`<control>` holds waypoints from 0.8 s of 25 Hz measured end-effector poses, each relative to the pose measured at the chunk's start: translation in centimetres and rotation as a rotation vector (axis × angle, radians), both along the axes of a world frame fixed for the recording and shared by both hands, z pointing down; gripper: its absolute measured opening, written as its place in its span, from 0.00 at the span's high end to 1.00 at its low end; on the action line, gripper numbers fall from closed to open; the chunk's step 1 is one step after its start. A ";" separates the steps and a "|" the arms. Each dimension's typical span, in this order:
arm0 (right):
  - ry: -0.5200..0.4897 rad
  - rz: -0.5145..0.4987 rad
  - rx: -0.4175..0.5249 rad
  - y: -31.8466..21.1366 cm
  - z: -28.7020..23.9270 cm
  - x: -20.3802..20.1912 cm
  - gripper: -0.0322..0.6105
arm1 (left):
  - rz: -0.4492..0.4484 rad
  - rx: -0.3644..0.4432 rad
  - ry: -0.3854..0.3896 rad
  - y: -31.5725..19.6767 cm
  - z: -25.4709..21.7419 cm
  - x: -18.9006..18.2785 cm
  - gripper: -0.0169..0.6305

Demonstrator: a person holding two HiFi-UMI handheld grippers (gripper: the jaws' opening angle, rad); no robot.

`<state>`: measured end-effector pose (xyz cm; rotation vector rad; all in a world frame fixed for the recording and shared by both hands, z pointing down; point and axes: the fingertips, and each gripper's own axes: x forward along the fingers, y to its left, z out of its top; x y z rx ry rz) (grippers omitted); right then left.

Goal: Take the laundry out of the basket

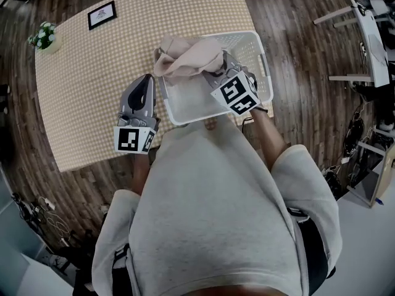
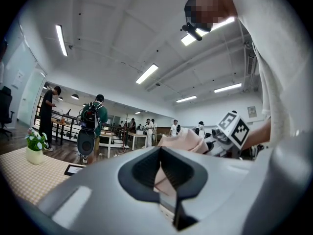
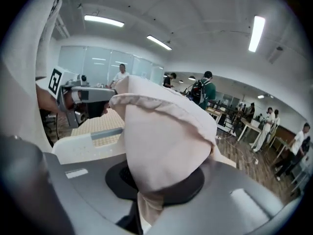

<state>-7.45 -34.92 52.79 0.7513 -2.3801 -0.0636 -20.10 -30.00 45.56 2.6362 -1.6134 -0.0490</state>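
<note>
Above the far left corner of the basket (image 1: 262, 73), the beige garment (image 1: 185, 57) hangs bunched from your right tongs (image 1: 213, 74), which are clenched on a fold of it. The right gripper view shows cloth pinched between the jaws and draped forward over them. Its lower folds spill across the basket's left rim, so the garment is lifted but, by the look of it, not yet clear of the basket. The basket floor that shows beneath is bare white, and no other laundry can be seen in it.

Step in hand: extraction, mid-lift. The next move likely calls for you to raise the garment until its trailing edge clears the rim. You would then carry it leftward over the open checked surface (image 1: 92, 103) before letting go. A hem snagged on the rim could drag the basket along.

Your left tongs (image 1: 150, 79) hover over the surface just beside the basket's left wall, jaws closed tip to tip on nothing. The garment lies beyond them and to their right, near but apart.

The basket stands at the near right corner of the surface. Toward the far left corner stand a small framed picture (image 1: 102, 14) and a potted plant (image 1: 44, 37), well apart from the work.
</note>
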 end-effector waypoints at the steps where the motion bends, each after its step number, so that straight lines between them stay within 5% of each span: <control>1: -0.046 0.029 -0.018 0.1 -0.3 0.2 0.85 | 0.000 0.008 -0.003 0.3 -0.3 0.1 0.96; 7: -0.585 0.261 -0.146 -1.3 -6.2 2.9 0.85 | -0.008 0.038 -0.013 1.3 -1.8 -0.1 0.96; 20: -0.745 0.282 -0.004 -0.9 -9.6 8.3 0.85 | 0.002 0.122 -0.077 1.3 -3.3 5.5 0.96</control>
